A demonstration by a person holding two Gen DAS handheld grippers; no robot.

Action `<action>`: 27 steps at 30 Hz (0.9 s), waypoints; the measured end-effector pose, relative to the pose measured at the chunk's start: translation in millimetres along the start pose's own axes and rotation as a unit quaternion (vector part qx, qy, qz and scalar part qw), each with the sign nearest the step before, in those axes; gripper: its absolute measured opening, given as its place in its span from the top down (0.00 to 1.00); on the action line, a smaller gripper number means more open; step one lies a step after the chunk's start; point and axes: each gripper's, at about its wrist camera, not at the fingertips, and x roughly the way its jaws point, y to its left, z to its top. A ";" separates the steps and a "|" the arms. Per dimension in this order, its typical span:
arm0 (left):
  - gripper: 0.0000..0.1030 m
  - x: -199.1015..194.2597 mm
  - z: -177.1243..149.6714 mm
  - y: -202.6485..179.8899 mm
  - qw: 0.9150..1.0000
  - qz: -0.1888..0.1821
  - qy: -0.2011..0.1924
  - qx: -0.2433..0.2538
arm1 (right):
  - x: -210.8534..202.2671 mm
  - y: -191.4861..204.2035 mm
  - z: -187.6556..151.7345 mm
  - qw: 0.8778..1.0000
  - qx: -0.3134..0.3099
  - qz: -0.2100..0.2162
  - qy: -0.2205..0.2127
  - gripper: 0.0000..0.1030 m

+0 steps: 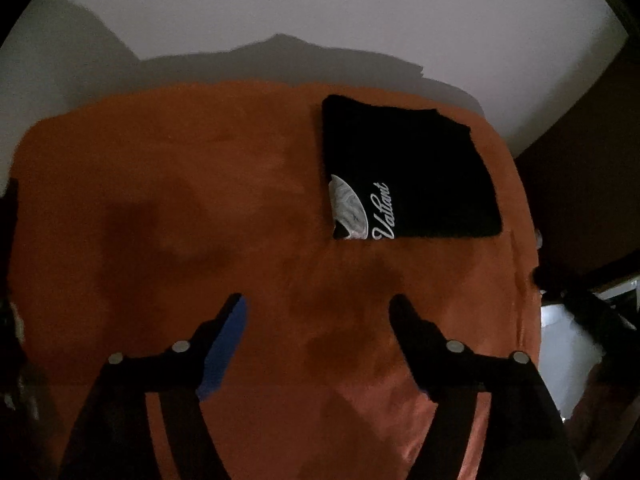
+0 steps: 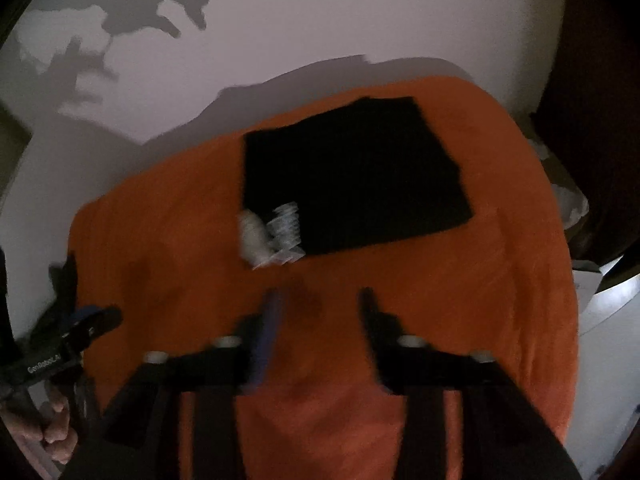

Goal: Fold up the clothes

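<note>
White wall behind; orange cloth (image 1: 200, 200) is covering the surface. Folded black T-shirt (image 1: 408, 172) is lying ahead and right of the left gripper (image 1: 316, 304), straight ahead of the nearer right gripper (image 2: 320, 300). Both are standing apart, empty.

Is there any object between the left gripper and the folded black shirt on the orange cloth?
Nothing visible is. The left gripper is open and empty above the orange cloth, and only bare cloth lies between it and the folded black shirt.
</note>
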 end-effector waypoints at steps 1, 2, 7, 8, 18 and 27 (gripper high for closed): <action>0.24 -15.0 -5.8 0.7 1.000 0.003 -0.005 0.003 | -11.2 19.7 -11.1 1.000 -0.007 -0.004 -0.001 0.29; 0.24 -34.0 -16.3 5.1 1.000 0.008 -0.014 0.013 | -22.7 38.5 -23.0 1.000 -0.015 -0.007 -0.005 0.29; 0.23 -106.0 -75.1 34.9 0.997 0.037 -0.050 0.044 | -80.7 92.6 -88.3 0.999 -0.019 -0.020 -0.031 0.22; 0.22 -116.3 -82.3 41.8 0.997 0.036 -0.056 0.041 | -90.1 100.1 -100.3 0.999 -0.015 -0.021 -0.035 0.21; 0.22 -133.1 -82.6 76.7 0.994 0.037 -0.093 -0.032 | -117.6 160.1 -102.6 0.995 -0.041 -0.019 -0.085 0.16; 0.22 -102.9 -62.5 74.2 0.998 0.031 -0.053 -0.011 | -81.6 165.0 -92.6 0.997 -0.053 -0.032 -0.052 0.16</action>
